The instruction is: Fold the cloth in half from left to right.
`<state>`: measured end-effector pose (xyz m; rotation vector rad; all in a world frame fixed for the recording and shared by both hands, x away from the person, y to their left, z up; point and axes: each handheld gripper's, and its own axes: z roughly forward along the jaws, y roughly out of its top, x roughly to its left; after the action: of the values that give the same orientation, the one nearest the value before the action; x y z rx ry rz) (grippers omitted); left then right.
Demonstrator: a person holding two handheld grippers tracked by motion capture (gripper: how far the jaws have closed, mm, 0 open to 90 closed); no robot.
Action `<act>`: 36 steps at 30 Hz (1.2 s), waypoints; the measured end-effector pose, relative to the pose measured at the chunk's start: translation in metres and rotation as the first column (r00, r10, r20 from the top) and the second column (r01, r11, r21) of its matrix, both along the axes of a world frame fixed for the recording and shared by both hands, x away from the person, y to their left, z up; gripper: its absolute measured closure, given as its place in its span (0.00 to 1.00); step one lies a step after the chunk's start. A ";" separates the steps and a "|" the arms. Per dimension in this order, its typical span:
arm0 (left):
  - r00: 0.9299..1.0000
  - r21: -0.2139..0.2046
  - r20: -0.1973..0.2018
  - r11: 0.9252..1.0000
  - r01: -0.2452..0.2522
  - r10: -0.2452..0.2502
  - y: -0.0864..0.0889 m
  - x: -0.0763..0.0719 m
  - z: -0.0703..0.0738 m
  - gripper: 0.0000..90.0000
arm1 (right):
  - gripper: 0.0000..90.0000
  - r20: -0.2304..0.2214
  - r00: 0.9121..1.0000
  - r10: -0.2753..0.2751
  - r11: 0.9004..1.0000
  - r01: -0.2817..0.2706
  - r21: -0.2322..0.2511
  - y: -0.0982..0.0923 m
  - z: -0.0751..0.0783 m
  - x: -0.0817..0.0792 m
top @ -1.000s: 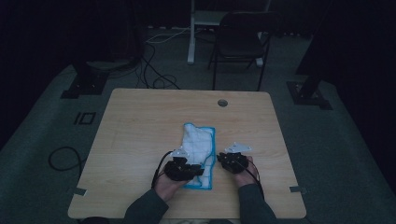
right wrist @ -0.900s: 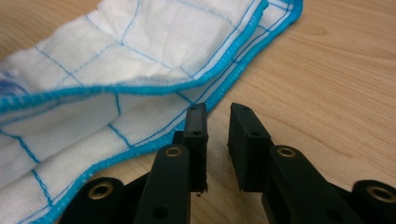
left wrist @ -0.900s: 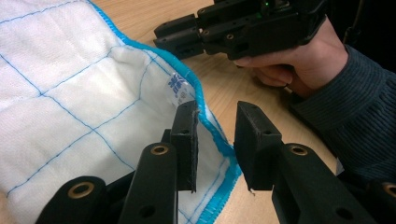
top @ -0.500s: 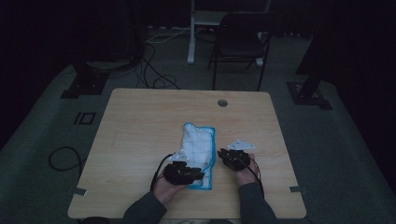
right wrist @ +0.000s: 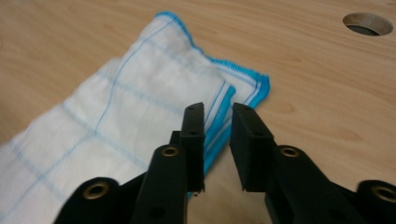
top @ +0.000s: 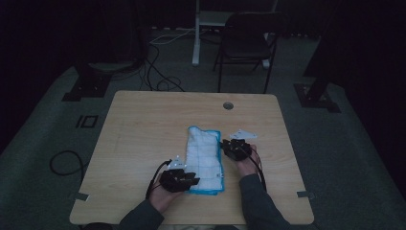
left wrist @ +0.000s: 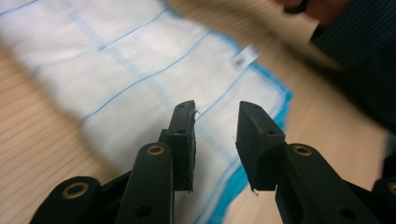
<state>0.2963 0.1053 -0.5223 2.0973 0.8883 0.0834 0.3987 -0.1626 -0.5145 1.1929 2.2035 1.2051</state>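
1. Cloth (top: 205, 159): white w/ thin blue grid lines + bright blue hem, folded into a long strip, lying flat mid-surface, long axis running away from me. Folded layers show at the far corner in the right gripper view (right wrist: 140, 116), two hems stacked, so it's at least doubled.

2. Left tool (left wrist: 215, 140): jaws part open, nothing between them, just been opening. Hangs over the near end of the cloth, by its blue-hemmed corner. In the high view it sits at the near-left corner of the strip (top: 178, 179). My read: I've let go there, fold is laid down, no need to pin it.

3. Right tool (right wrist: 217, 142): narrow-ish gap, jaws empty, also just been opening. Aimed along the right hem edge of the cloth, tips over the hem line w/o pinching. High view puts it just beside the strip's right edge, about mid-length (top: 234, 149). Prob placed there either post-release or lining up for the next fold grab; can't tell which.

4. Both tools flank the strip, one per long side, so the cloth stays square and either edge is reachable for another fold.

5. Surface (top: 143, 124): light wood, bare around the cloth. Round cable hole (top: 228, 105) at far side, well apart from cloth.

6. Bkgd: dark chair (top: 246, 40) and loose floor cables (top: 158, 72) beyond the far edge, not involved.
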 end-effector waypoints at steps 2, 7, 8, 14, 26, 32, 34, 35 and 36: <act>0.999 0.028 0.012 0.999 -0.031 0.031 0.004 -0.001 -0.003 0.75 | 0.80 -0.015 1.000 0.000 1.000 0.000 0.013 0.003 0.001 0.009; 0.997 0.065 0.029 0.995 -0.078 0.076 0.008 -0.002 -0.010 0.70 | 0.72 -0.053 0.998 -0.026 0.999 0.028 0.036 0.013 0.001 0.031; 0.996 0.074 0.031 0.994 -0.081 0.079 0.008 -0.002 -0.011 0.70 | 0.71 -0.062 0.998 -0.030 0.998 0.034 0.056 0.013 -0.001 0.036; 0.993 0.105 0.038 0.988 -0.111 0.108 0.009 -0.002 -0.014 0.83 | 0.69 -0.194 0.979 -0.063 0.985 0.092 0.147 0.016 -0.016 0.059; 0.992 0.085 0.032 0.988 -0.128 0.126 0.017 -0.005 -0.013 1.00 | 0.96 -0.188 0.982 -0.024 0.978 0.062 0.200 0.017 -0.006 0.054; 0.989 0.080 0.025 0.986 -0.146 0.144 0.024 -0.006 -0.014 1.00 | 0.95 -0.068 0.997 -0.036 0.989 0.045 0.140 0.017 0.015 0.047; 0.988 0.077 0.024 0.985 -0.153 0.152 0.026 -0.007 -0.014 1.00 | 0.95 -0.042 0.998 -0.043 0.992 0.048 0.113 0.018 0.018 0.045; 0.988 0.076 0.024 0.985 -0.155 0.154 0.026 -0.007 -0.014 1.00 | 0.94 -0.033 0.998 -0.052 0.994 0.055 0.096 0.018 0.019 0.045; 0.988 0.075 0.020 0.985 -0.157 0.156 0.027 -0.007 -0.014 1.00 | 0.91 -0.020 0.997 -0.075 0.995 0.077 0.065 0.018 0.019 0.045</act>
<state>0.2891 0.1325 -0.5364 2.0913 1.0553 0.2173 0.4437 -0.1448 -0.4952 1.3055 2.1251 1.2502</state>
